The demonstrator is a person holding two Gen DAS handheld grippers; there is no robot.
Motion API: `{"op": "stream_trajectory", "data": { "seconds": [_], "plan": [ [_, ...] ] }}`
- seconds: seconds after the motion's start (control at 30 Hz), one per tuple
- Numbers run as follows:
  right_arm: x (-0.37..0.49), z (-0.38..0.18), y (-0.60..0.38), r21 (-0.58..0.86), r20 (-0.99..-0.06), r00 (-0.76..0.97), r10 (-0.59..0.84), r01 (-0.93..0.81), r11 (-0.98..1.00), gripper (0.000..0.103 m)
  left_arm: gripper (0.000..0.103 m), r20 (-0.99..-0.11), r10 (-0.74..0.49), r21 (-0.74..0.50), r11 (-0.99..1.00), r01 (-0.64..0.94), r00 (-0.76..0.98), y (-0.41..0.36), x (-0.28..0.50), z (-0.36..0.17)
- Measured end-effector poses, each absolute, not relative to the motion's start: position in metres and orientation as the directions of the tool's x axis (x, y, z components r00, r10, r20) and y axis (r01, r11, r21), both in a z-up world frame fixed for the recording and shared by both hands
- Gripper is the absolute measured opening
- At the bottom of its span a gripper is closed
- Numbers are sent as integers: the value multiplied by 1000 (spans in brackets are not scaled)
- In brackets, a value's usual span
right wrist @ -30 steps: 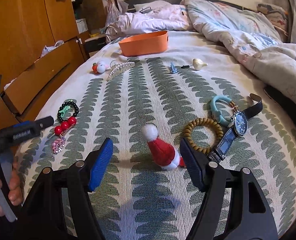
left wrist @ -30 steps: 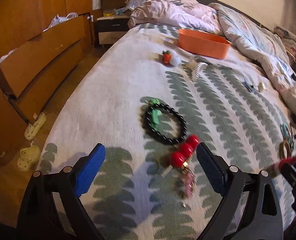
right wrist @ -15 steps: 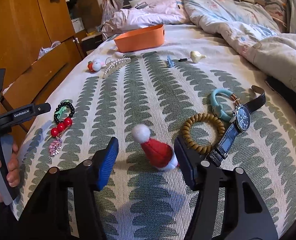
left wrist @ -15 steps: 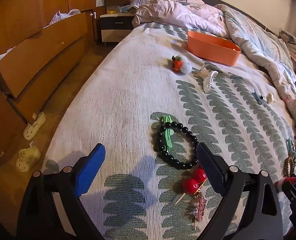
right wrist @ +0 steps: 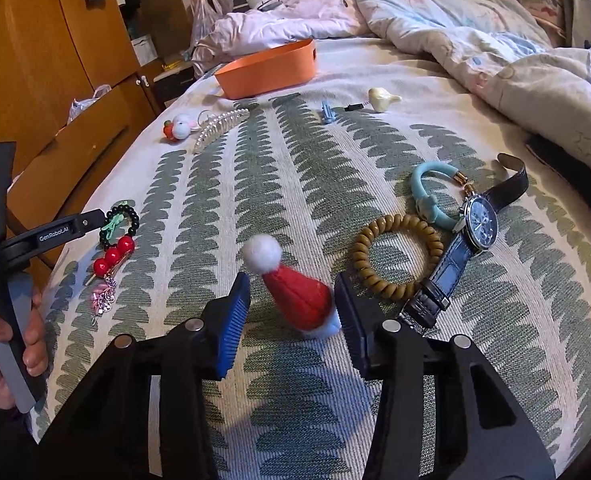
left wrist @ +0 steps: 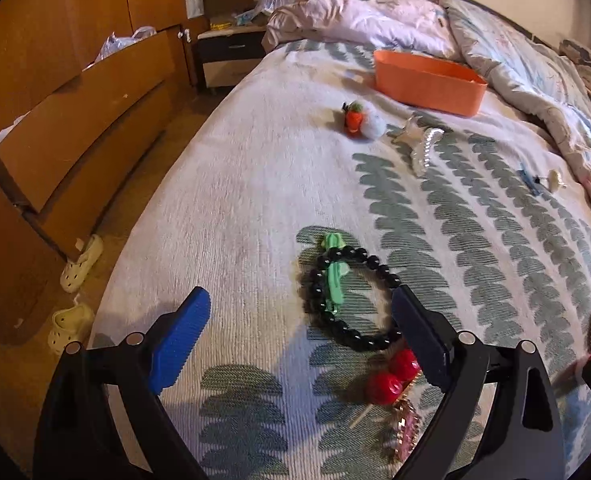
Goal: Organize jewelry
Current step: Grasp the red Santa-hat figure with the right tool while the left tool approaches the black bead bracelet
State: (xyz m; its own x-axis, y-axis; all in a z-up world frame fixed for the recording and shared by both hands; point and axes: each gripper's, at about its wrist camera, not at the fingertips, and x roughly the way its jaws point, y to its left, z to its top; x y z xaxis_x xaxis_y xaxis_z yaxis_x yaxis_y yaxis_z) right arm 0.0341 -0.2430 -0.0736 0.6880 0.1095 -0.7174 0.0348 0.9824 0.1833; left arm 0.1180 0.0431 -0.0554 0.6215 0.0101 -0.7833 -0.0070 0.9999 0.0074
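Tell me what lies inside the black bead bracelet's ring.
A green clip crosses the bracelet, part inside, one end outside; otherwise bedspread. The left gripper's finger covers one edge.

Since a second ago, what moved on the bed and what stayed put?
The right gripper has been closing its jaws around the little Santa hat; a gap still shows on the left side, so it isn't clamped yet. The left gripper slid forward, so the black bead bracelet now lies between its open jaws. The orange tray, watch and the other pieces stayed where they were.
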Motion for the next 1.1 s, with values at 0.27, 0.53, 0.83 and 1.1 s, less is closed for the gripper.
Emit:
{"op": "stream_trajectory", "data": {
  "seconds": [0.27, 0.53, 0.83, 1.1],
  "plan": [
    [36, -76, -244, 190, -723, 682, 113, 38, 981, 36, 91, -803, 42, 43, 999, -12, 595, 42, 129, -67],
    [36, -77, -248, 208, -727, 676, 121, 49, 977, 28, 74, -823, 72, 72, 997, -21, 564, 41, 136, -76],
    [35, -75, -251, 227, -720, 681, 135, 48, 973, 25, 47, -810, 101, 96, 995, -40, 577, 45, 137, -75],
    [31, -70, -252, 241, -706, 693, 145, 42, 970, 25, 22, -806, 94, 69, 995, -65, 584, 54, 138, -70]
  ]
}}
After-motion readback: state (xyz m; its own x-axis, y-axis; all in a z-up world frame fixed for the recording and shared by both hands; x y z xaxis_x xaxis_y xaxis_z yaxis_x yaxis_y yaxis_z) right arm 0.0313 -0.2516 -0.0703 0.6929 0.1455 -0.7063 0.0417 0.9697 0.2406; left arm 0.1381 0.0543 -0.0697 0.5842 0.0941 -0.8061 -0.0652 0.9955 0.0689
